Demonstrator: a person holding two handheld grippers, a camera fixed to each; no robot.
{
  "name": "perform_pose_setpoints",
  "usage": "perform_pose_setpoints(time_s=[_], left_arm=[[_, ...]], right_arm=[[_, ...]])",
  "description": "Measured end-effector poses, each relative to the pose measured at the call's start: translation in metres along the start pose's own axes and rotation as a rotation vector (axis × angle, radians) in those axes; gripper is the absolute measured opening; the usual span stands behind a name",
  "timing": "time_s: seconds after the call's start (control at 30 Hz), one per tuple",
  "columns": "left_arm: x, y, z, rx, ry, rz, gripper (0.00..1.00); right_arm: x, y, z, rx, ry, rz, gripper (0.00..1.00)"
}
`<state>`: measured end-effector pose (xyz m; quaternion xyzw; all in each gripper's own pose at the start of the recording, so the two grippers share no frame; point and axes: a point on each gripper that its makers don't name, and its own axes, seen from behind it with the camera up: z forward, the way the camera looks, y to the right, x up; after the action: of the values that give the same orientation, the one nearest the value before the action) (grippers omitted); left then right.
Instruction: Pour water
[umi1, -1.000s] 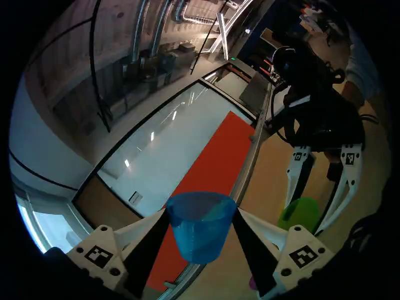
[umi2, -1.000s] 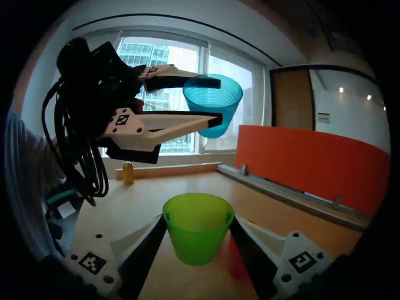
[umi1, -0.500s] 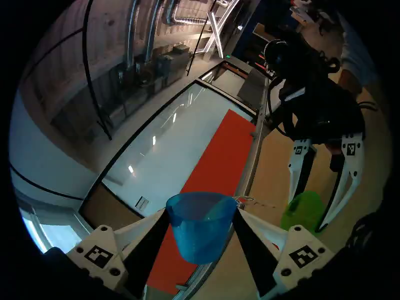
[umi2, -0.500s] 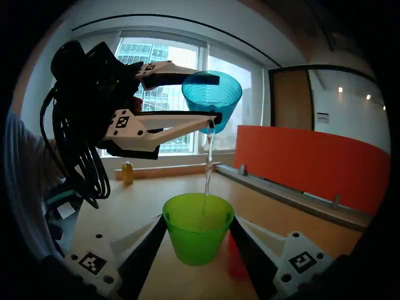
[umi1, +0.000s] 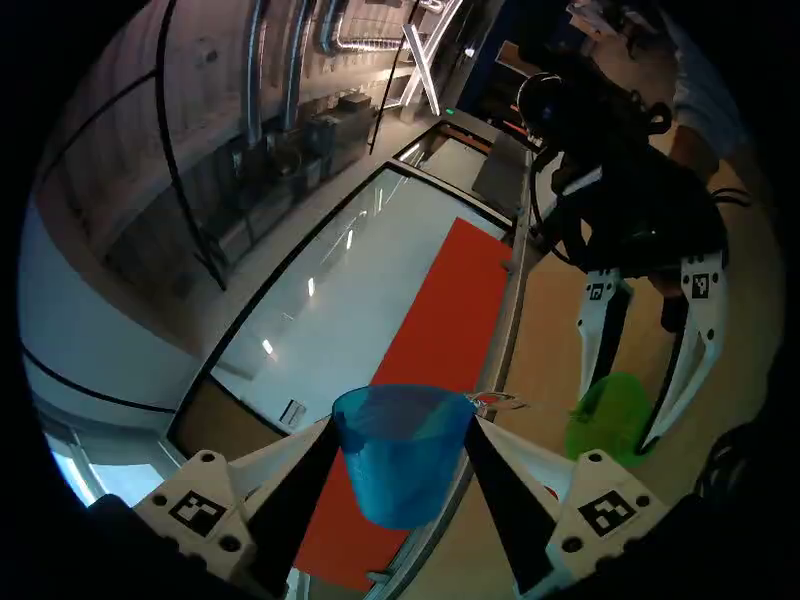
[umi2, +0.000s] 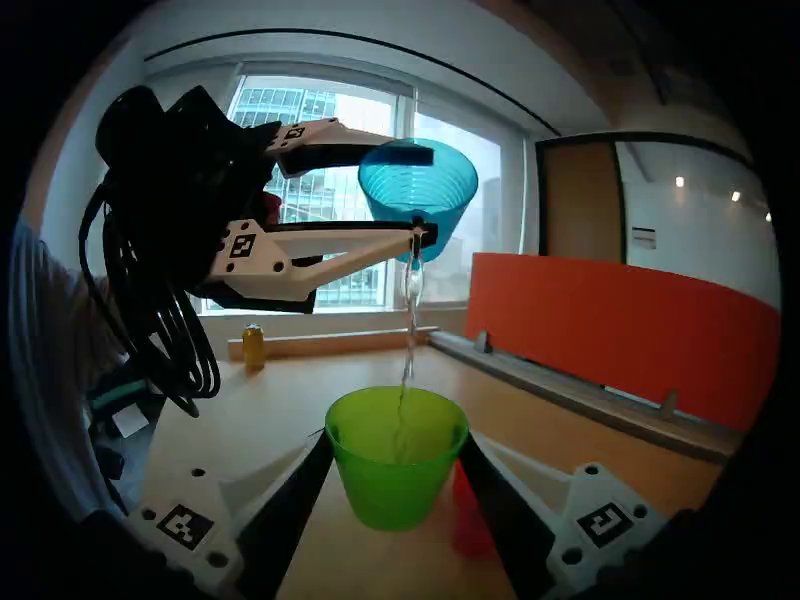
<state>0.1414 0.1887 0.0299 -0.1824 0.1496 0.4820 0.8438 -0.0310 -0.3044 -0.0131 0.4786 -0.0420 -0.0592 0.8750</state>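
Observation:
My left gripper (umi1: 400, 470) is shut on a translucent blue cup (umi1: 400, 455), tipped over sideways. A thin stream of water (umi2: 408, 330) runs from the cup's rim down into a green cup (umi2: 397, 460). That green cup stands upright above the wooden table (umi2: 290, 405), with my right gripper (umi2: 397, 482) shut on it. In the right gripper view the blue cup (umi2: 418, 195) hangs up and slightly right of the green one, between the left gripper's white fingers (umi2: 330, 250). In the left gripper view the green cup (umi1: 610, 415) sits between the right gripper's fingers (umi1: 600, 340).
An orange partition (umi2: 620, 320) runs along the table's right side with a metal rail (umi2: 590, 395) at its foot. A small yellow bottle (umi2: 254, 345) stands by the window sill. Something red (umi2: 468, 510) is behind the green cup. A person's sleeve (umi2: 40, 380) and black cables (umi2: 170, 330) are at the left.
The blue cup has tipped further and water has begun to flow; the stream now falls steadily into the green cup, where water is collecting. Both grippers stay shut and nearly in place.

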Motion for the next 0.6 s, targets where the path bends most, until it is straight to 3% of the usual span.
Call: perform_pose_setpoints(time_s=[0.6], left_arm=[[0.0011,-0.0044,0.0018,0.009,0.001,0.062,0.86]], right_arm=[[0.0005,-0.0006,-0.0009,-0.003,0.003,-0.003,0.9]])
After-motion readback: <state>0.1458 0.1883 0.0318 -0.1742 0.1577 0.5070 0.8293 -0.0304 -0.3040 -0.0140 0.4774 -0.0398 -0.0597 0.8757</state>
